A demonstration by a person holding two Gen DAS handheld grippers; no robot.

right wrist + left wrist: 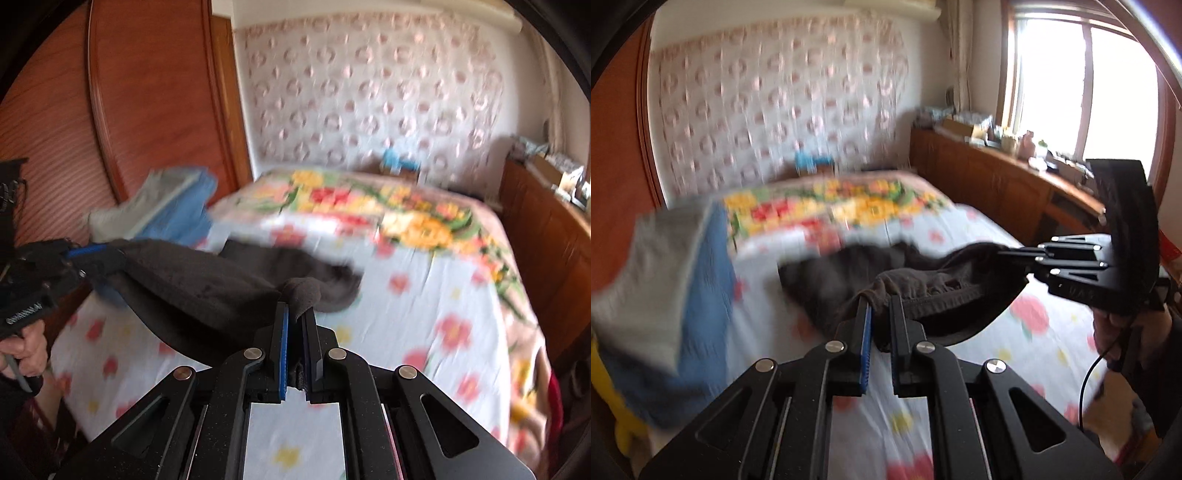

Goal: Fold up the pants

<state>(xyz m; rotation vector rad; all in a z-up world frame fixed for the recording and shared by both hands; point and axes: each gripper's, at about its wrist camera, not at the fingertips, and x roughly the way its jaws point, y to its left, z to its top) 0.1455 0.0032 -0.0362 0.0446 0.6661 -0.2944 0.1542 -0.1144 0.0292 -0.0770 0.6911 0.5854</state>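
Observation:
Dark brown pants [923, 284] hang stretched between my two grippers above the bed, with the far part trailing on the sheet [317, 269]. My left gripper [881, 301] is shut on the waistband edge; it also shows at the left of the right wrist view [107, 254]. My right gripper [297, 312] is shut on a bunched fold of the pants; it also shows at the right of the left wrist view [1008, 254]. Both views are blurred by motion.
The bed has a white flowered sheet [424, 295] and a bright floral blanket [827, 203] at the far end. A grey and blue folded quilt [672, 280] lies at the left. A wooden cabinet [990, 173] with clutter runs along the right, under the window.

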